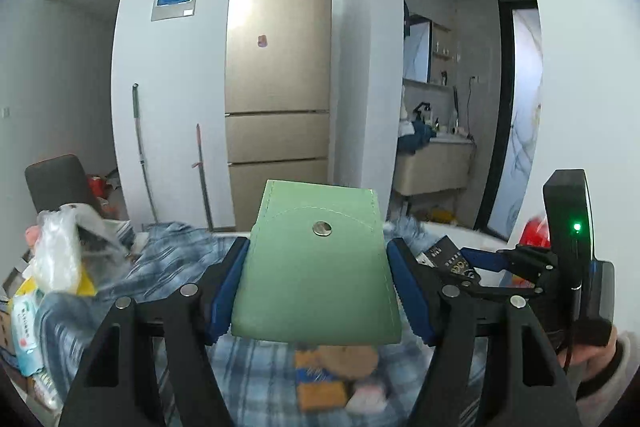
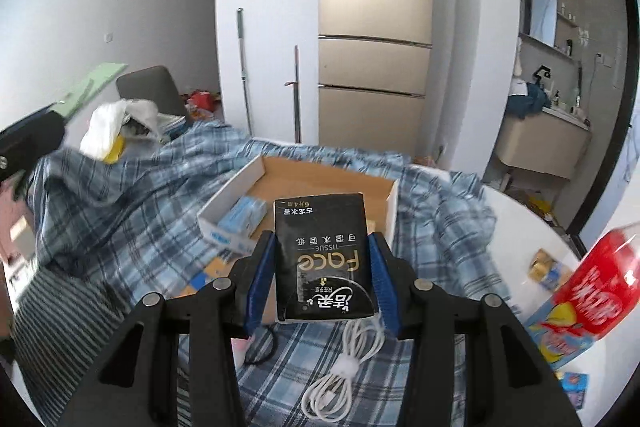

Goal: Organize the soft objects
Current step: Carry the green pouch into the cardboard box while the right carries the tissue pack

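The left tongs were clamped on a pale green pouch with a round metal snap on its flap; the blue pads pressed both long edges, and the pouch was held clear above the cluttered surface. The right tongs were clamped on a black facial tissue pack with gold lettering, gripped at its sides and held above the near edge of a shallow cardboard box. Inside that box, at its left, lay a light blue packet. The box sat on a blue plaid cloth spread in folds over the white surface. Below the right tongs, on the cloth, lay a coiled white cable. At the near right stood a red bottle, blurred. At the far left of the cloth was a crumpled clear plastic bag, and near it a wet-wipes pack. Beyond the surface, a tan refrigerator stood against the wall, with two long handles leaning to its left. In the left view a person's hand gripped the right tool at the right edge.
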Motion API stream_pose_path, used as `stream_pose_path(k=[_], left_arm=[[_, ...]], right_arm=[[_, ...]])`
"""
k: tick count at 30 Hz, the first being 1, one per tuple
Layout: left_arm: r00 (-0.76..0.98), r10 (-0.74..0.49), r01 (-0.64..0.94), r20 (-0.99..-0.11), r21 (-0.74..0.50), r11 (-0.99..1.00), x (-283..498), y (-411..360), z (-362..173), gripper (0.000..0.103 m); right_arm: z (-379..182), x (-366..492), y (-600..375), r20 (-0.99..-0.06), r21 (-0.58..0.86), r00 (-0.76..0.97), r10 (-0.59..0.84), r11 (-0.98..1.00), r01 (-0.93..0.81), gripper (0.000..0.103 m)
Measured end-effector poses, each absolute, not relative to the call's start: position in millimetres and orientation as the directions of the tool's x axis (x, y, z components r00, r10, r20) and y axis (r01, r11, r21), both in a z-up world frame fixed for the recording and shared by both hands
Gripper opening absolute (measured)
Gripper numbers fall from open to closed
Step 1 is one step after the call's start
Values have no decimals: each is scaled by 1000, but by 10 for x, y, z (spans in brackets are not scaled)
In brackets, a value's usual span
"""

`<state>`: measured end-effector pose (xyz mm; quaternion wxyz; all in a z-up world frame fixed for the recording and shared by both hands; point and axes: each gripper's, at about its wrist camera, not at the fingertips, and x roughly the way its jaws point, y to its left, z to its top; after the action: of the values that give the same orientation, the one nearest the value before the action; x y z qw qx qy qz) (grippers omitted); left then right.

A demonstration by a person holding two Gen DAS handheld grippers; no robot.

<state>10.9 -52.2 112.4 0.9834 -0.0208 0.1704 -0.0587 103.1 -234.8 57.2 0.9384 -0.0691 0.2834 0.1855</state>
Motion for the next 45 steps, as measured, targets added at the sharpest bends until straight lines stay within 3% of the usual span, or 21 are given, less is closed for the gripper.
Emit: stream_pose_path(k=[7, 13, 18, 25, 31, 45], left_arm=[[941, -64, 38, -331, -84, 996, 685, -715, 1595, 71], [939, -52, -3, -339, -159, 987, 1205, -694, 1639, 71], [883, -57, -16, -467, -151, 988, 1668, -710, 1154, 71], [730, -75, -26, -679, -138, 990, 2247, -748, 258, 71], [614, -64, -42, -787, -114, 993, 2402, -738, -313, 71], [490, -94, -45, -867, -133, 990, 2524, -828, -810, 71]], right_arm=[[1287, 1429, -2383, -502, 5, 826, 257, 956, -295, 45], [1500, 1854, -2490, -471, 95, 851, 233, 972, -214, 45], [1168, 2100, -2619, -470, 117, 864, 181, 983, -142, 45], [605, 2564, -2708, -605, 105, 787, 119, 992, -70, 45], [317, 2744, -2781, -680, 122, 723, 123, 991, -53, 45], [181, 2848, -2823, -721, 134, 682, 124, 990, -38, 45]])
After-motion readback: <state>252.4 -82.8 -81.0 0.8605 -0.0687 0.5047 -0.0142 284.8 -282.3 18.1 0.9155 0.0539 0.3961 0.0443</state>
